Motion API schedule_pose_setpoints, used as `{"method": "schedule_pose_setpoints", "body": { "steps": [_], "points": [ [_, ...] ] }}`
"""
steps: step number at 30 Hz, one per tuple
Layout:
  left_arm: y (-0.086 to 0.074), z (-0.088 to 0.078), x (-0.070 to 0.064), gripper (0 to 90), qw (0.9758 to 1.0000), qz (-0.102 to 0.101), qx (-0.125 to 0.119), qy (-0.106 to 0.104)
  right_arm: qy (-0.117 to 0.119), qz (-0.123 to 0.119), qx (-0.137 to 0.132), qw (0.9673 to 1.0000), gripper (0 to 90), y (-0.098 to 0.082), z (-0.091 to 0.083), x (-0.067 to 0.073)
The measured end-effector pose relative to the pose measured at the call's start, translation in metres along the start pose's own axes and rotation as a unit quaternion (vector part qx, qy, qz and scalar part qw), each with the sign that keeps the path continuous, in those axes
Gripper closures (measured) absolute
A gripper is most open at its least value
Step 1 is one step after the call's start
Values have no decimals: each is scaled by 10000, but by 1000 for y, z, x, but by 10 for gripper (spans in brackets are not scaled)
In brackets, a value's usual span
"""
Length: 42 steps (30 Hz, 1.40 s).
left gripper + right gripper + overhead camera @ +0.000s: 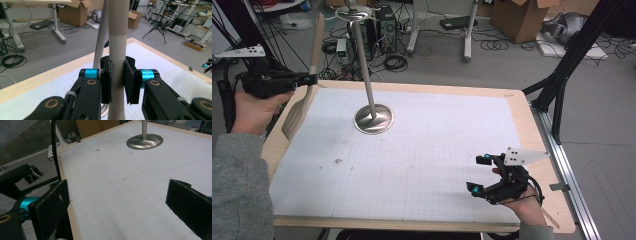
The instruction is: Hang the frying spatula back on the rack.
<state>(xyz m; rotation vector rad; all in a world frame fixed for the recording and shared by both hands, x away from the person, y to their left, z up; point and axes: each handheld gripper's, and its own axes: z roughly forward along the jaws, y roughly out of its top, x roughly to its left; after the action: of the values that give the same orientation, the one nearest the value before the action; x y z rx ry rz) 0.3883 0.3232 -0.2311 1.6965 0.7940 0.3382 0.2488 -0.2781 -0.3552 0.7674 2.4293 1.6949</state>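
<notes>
A: Starting from my side, the right gripper rests at the near right corner of the white gridded mat on the wooden table. In the right gripper view its jaws stand wide apart and nothing is between them.

B: And the left gripper?

A: I see the left gripper at the far left edge of that mat. Its black pads press on both sides of the handle of a pale wooden slotted spatula, so it holds the tool near the middle. The handle points up and a little away, and the flat blade hangs down, just above the left edge of the mat.

B: What is beyond it?

A: To the right of the spatula, on the far part of the mat, stands a tall metal stand with a round shiny base.

B: What can go wrong?

A: I think the handle is smooth and narrow, so the spatula may swing or slip between the pads if I turn the hand quickly. Also the long handle may knock the thin pole of the stand, because the two look near in the left gripper view.
</notes>
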Motion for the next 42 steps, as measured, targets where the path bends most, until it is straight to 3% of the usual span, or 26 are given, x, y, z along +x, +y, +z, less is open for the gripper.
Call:
{"method": "schedule_pose_setpoints", "body": {
  "steps": [26, 42],
  "points": [
    [4, 12, -3, 776, 9999, 15, 62, -148, -26, 12, -37, 10000, 42, -1, -2, -2],
    [3, 24, -6, 776, 9997, 33, 214, -76, -43, 22, -61, 10000, 42, -2, -4, -2]
  ]
}}
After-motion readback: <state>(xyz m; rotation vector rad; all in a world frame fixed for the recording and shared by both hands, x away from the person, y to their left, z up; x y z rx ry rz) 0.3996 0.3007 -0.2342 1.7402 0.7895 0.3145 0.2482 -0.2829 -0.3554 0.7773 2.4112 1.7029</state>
